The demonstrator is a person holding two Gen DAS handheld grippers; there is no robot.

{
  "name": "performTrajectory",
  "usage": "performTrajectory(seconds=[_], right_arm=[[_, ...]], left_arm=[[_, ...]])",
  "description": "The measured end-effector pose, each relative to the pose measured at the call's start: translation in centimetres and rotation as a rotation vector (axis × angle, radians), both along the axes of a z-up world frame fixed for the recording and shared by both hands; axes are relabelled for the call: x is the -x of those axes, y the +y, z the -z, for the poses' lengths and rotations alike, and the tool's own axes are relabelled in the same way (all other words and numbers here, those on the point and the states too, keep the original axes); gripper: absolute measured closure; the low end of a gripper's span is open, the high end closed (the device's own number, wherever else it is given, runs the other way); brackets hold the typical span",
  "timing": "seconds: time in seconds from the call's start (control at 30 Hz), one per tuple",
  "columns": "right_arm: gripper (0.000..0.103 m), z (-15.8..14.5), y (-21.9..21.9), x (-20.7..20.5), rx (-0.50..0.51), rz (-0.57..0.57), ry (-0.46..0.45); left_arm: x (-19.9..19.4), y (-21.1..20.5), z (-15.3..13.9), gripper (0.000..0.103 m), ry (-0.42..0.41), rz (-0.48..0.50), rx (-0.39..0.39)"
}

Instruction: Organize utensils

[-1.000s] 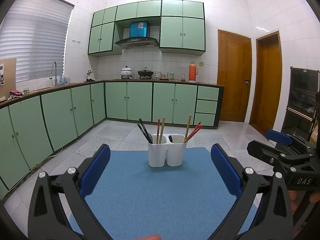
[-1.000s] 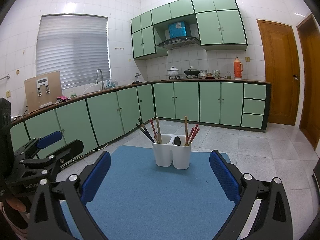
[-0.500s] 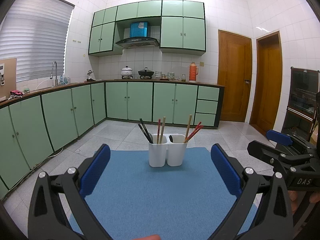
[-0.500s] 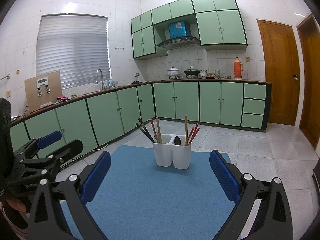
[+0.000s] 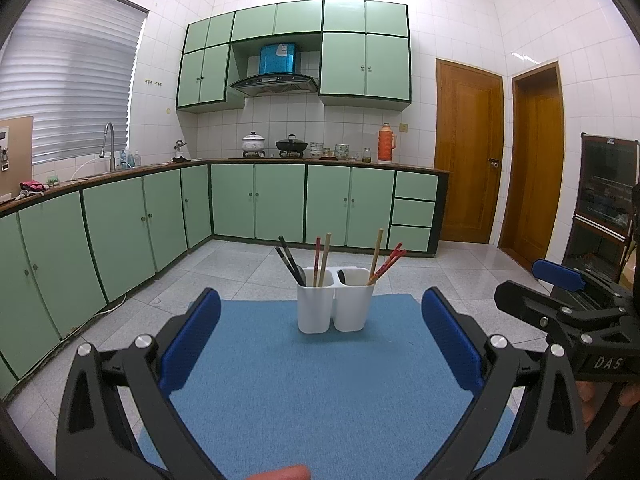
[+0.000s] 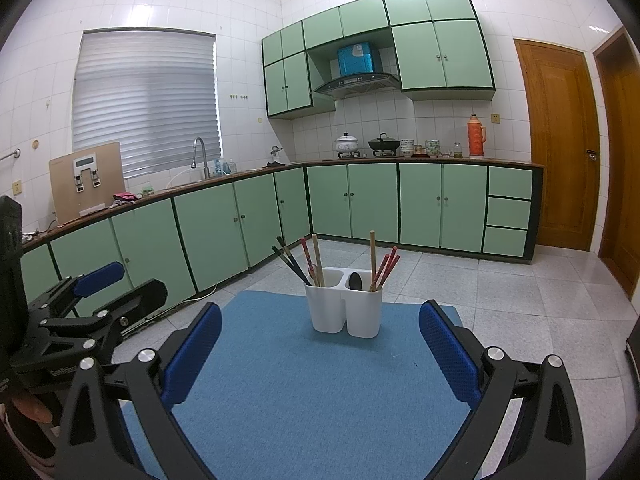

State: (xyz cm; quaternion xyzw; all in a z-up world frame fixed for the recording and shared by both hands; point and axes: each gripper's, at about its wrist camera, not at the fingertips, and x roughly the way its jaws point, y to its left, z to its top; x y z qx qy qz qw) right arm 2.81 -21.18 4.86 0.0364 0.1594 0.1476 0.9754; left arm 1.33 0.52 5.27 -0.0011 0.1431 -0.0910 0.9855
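Note:
A white two-compartment holder (image 5: 334, 306) (image 6: 344, 307) stands upright at the far end of a blue mat (image 5: 304, 384) (image 6: 304, 380). Its left compartment holds black, red and wooden chopsticks (image 5: 322, 258) (image 6: 310, 262). The right compartment holds a wooden stick, red chopsticks (image 5: 386, 266) (image 6: 384, 268) and a dark spoon (image 6: 355, 281). My left gripper (image 5: 320, 342) is open over the mat's near half, nothing between its blue pads. My right gripper (image 6: 320, 344) is open too, equally short of the holder. Each gripper shows at the edge of the other's view.
Green base cabinets (image 5: 120, 232) run along the left and back walls, with a sink and pots on the counter. Two wooden doors (image 5: 468, 156) stand at the right. A dark shelf unit (image 5: 604, 208) is at the far right. Tiled floor surrounds the mat.

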Motion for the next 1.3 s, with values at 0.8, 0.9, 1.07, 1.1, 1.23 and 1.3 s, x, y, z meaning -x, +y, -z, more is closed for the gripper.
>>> performTrajectory(seconds=[0.8, 0.9, 1.07, 1.1, 1.23, 1.3], right_arm=[[0.006, -0.03, -0.04, 0.01, 0.0, 0.0, 0.001], [0.006, -0.04, -0.03, 0.0, 0.001, 0.0, 0.001], [0.006, -0.06, -0.04, 0.02, 0.0, 0.0, 0.001], [0.006, -0.03, 0.01, 0.03, 0.0, 0.0, 0.001], [0.006, -0.07, -0.02, 0.03, 0.0, 0.001, 0.002], [0.006, 0.07, -0.04, 0.01, 0.0, 0.001, 0.001]], left_arm=[[0.02, -0.15, 0.1, 0.006, 0.004, -0.004, 0.002], [0.02, -0.12, 0.09, 0.006, 0.005, -0.003, 0.004], [0.07, -0.17, 0.18, 0.006, 0.005, -0.002, 0.006], [0.05, -0.19, 0.23, 0.006, 0.006, -0.002, 0.006], [0.08, -0.31, 0.39, 0.006, 0.009, -0.004, 0.005], [0.09, -0.24, 0.37, 0.006, 0.008, -0.003, 0.007]])
